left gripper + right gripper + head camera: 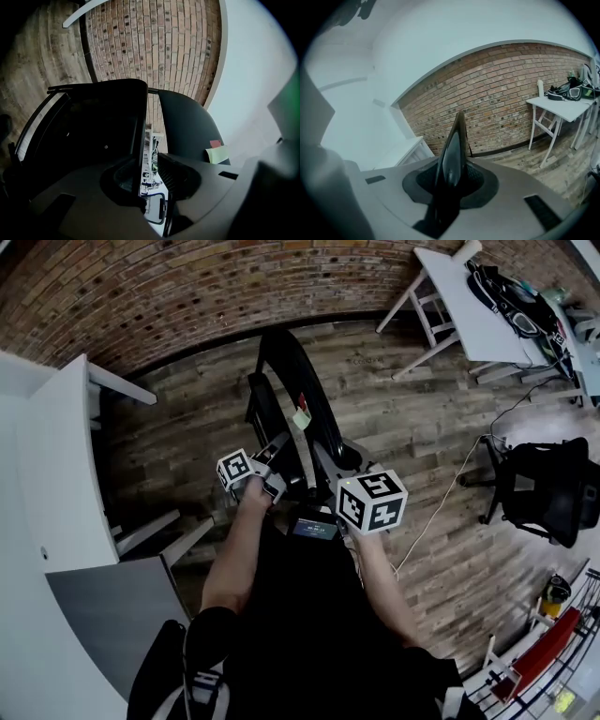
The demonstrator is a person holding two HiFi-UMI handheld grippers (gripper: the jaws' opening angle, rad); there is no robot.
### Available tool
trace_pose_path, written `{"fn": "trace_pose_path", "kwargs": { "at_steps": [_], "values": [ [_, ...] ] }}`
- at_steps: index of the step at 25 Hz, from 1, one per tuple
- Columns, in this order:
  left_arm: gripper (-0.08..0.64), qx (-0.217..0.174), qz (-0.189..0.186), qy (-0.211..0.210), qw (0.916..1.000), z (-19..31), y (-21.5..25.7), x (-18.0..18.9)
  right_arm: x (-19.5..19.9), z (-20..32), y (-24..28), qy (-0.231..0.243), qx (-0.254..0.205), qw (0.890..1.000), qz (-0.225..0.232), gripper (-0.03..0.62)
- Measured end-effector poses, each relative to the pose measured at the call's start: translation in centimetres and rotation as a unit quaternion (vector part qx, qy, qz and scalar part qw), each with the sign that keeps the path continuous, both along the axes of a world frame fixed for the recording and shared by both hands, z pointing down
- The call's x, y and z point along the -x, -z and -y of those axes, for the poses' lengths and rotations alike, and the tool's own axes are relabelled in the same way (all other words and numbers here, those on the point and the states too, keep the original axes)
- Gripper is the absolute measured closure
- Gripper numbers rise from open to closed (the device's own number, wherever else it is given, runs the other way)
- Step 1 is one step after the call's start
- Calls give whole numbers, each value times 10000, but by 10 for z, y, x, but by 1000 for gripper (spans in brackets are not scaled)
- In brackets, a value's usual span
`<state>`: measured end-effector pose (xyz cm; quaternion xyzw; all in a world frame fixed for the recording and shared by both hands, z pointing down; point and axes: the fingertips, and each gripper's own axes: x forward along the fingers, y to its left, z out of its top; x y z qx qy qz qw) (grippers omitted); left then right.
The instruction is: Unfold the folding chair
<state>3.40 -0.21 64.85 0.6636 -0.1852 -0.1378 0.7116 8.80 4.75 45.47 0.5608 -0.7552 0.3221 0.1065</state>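
**Right hand-held gripper clamped the folding chair's thin edge**

The left hand-held gripper stood slightly apart around another of its panels. The folding chair stood on the wood floor, near a brick wall and a white worktop.

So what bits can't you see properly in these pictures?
The small screen, head view: its writing is too small to read.
The notes on the folding chair, head view: too small to read.
Most of the chair, right gripper view: hidden by the right hand-held gripper's own body; only a thin edge shows.
The red object, head view corner: too small to identify.
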Motion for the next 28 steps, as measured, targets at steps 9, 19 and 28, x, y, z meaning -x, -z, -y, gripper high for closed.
{"fn": "trace_pose_path", "kwargs": {
  "at_steps": [9, 19, 28],
  "values": [
    [462, 68, -96, -441, 9990, 16, -15, 4, 22, 10, -10, -505, -40, 9982, -328, 511],
    [460, -3, -37, -779, 9970, 46, -31, -11, 13, 35, -26, -833, -75, 9956, -419, 512],
    [466, -29, -201, -734, 9971, 47, -44, -14, 9, 32, -39, -776, -61, 9961, -408, 512]
  ]
}}
